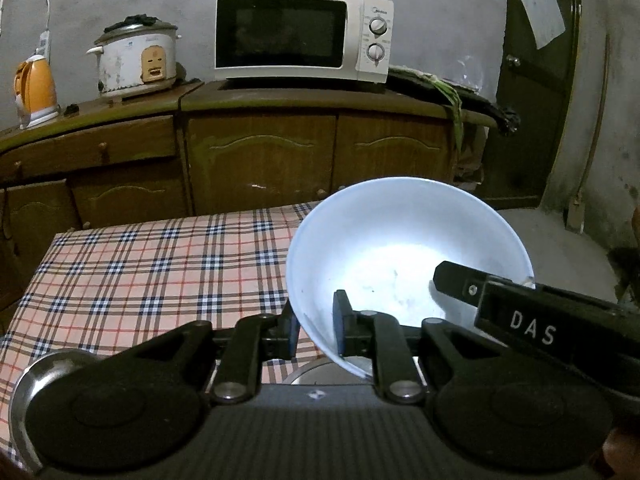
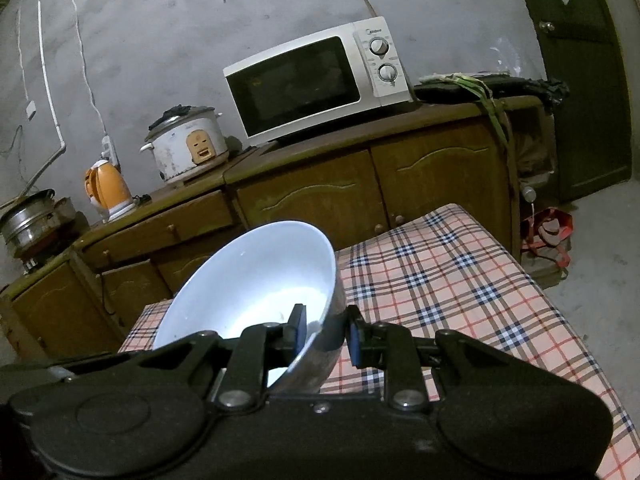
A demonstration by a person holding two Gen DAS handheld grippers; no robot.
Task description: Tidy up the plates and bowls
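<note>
Both the left gripper point(image 1: 316, 330) and the right gripper point(image 2: 327, 330) clench the white bowl's point(image 1: 400, 248) rim. The bowl hangs tilted above the plaid tablecloth point(image 1: 160, 264), at centre right of the left wrist frame.

White capital letters "DAS" stand on the black body of the right gripper point(image 1: 532, 330), seen in the left wrist view. A small brand word sits above the dials of the microwave point(image 1: 302, 34), too small to read. The paper on the door point(image 1: 540, 10) shows no legible writing.

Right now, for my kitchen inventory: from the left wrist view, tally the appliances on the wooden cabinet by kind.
Microwave: 1
Rice cooker: 1
Kettle: 1
Total: 3
</note>
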